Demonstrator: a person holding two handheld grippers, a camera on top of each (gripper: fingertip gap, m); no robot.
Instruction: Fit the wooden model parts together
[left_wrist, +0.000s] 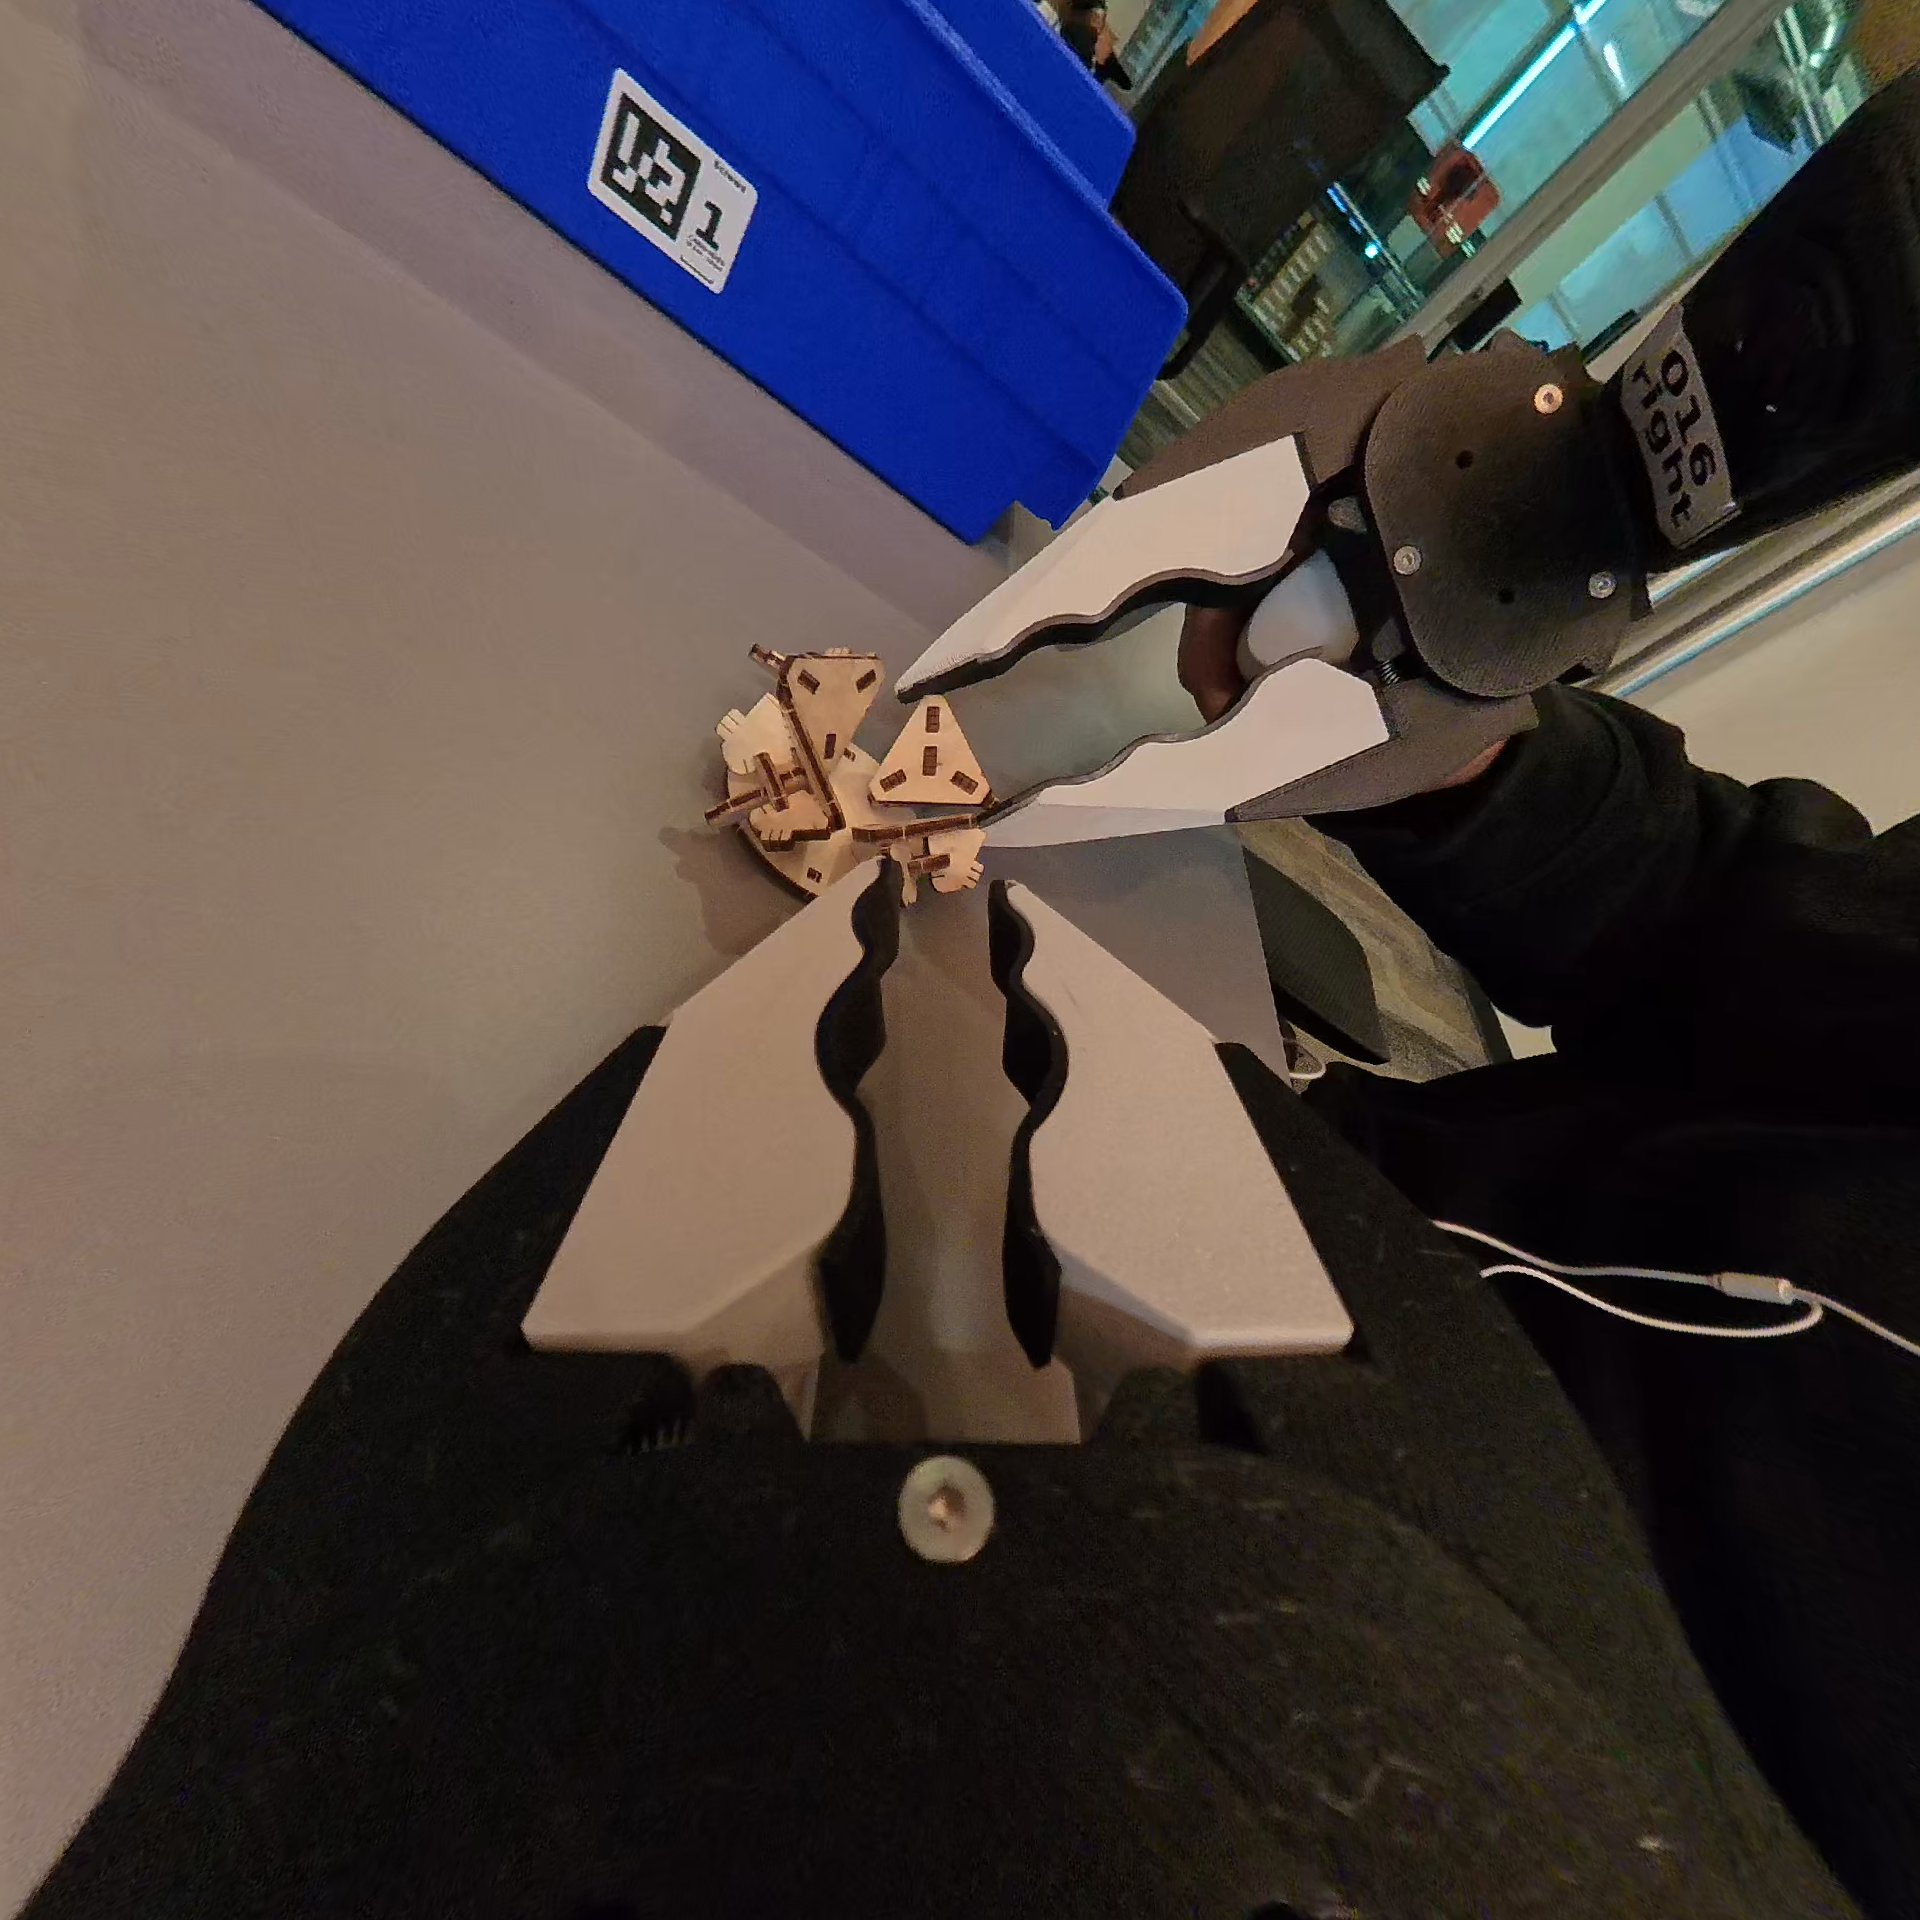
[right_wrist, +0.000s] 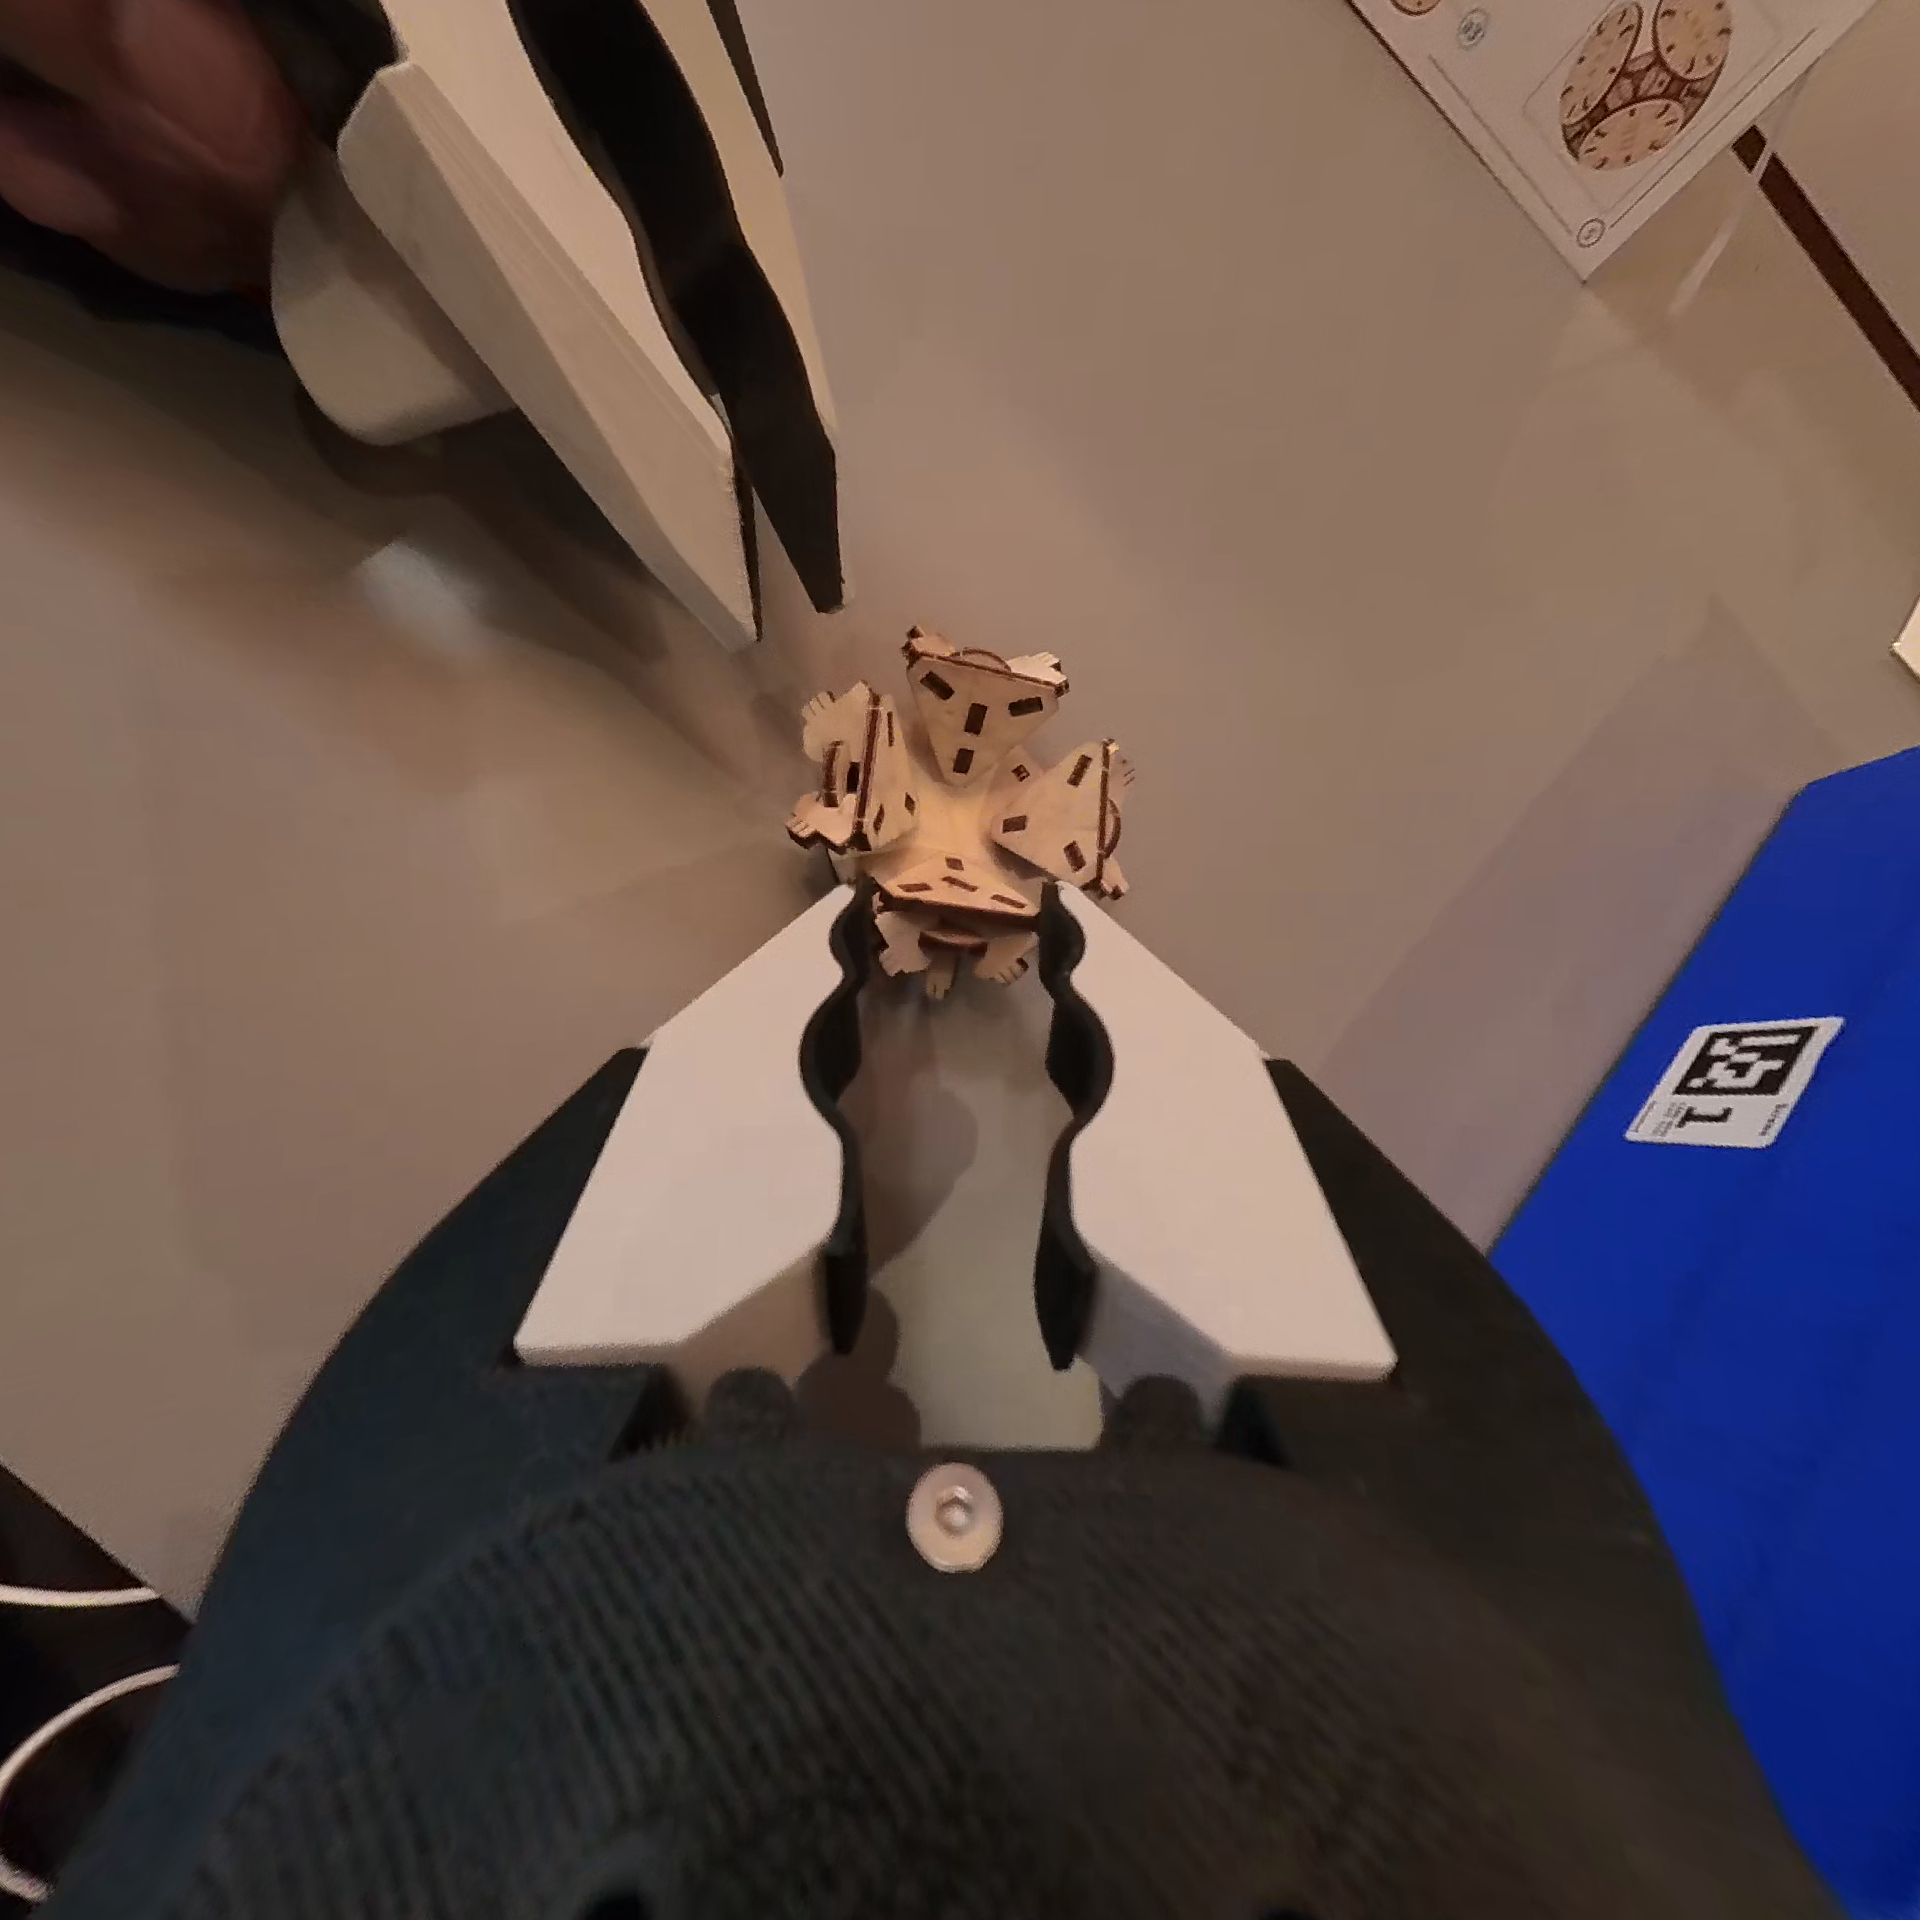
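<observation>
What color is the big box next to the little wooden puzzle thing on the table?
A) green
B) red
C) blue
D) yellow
C: the big box with a white sticker on its side is bright blue, standing on the table behind the wooden puzzle model.

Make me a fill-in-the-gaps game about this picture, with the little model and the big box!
1. The bin with the white sticker is coloured ___.
2. The little model on the table is made of ___.
3. Its flat slotted pieces are shaped like ___.

Missing words: blue; wood; triangles.
</observation>
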